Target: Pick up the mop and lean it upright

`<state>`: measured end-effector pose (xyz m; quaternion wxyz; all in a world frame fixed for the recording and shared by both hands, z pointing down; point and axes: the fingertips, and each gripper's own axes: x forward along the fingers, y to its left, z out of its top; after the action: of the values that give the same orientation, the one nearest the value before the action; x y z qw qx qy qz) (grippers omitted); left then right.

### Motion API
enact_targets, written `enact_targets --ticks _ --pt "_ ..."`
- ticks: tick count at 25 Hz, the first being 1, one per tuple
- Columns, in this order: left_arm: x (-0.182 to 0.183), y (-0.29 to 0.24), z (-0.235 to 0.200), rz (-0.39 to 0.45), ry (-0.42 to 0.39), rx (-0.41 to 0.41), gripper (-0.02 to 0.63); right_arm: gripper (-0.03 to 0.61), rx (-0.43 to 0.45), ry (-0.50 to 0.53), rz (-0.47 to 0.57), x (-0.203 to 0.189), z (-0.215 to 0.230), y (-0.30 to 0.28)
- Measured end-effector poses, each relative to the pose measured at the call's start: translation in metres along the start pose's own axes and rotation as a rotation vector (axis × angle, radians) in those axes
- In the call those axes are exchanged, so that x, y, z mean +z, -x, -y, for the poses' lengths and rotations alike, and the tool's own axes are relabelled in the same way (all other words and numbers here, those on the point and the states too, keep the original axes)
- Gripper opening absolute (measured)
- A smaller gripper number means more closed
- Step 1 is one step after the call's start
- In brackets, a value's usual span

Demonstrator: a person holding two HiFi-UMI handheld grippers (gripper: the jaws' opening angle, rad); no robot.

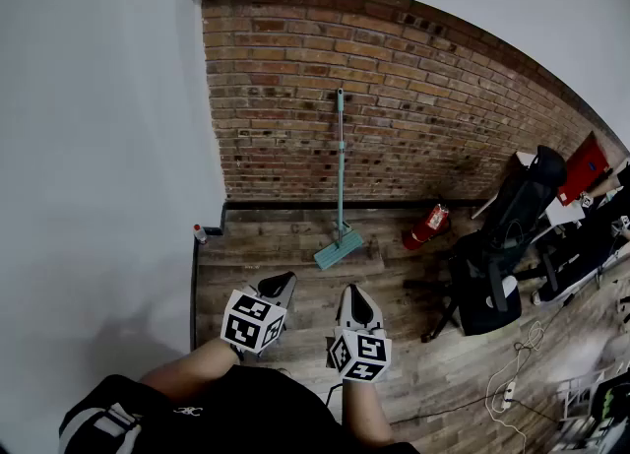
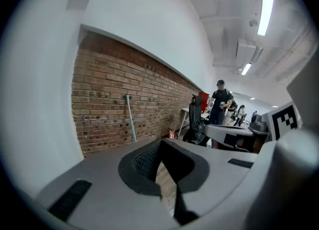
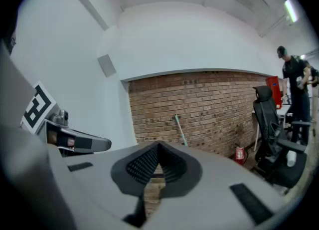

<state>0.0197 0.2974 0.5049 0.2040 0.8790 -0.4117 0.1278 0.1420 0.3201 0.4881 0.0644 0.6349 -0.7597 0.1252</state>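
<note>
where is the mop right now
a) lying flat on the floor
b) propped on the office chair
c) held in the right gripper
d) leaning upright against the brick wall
d: the mop stands with its head on the wood floor and its handle up against the brick wall, well clear of the left gripper and the right gripper.

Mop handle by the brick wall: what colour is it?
The mop handle is teal, like the mop head; clearest in the head view.

Left claw (image 1: 280, 283) and right claw (image 1: 353, 294), both closed, empty.
</note>
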Motion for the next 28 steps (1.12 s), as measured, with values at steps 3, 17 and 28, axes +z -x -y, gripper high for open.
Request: enact_targets --ticks 3,17,28 --pt "0.01 -0.004 -0.011 0.012 -0.026 0.017 -0.008 0.014 0.008 0.008 0.019 0.01 -0.003 -0.016" --pt "0.068 -0.031 -0.025 0.098 -0.082 0.105 -0.008 0.014 -0.001 0.015 0.09 0.057 0.015 -0.062" --pt "0.061 -0.046 -0.02 0.09 -0.054 0.133 -0.008 0.014 0.023 0.024 0.075 0.05 0.036 -0.063"
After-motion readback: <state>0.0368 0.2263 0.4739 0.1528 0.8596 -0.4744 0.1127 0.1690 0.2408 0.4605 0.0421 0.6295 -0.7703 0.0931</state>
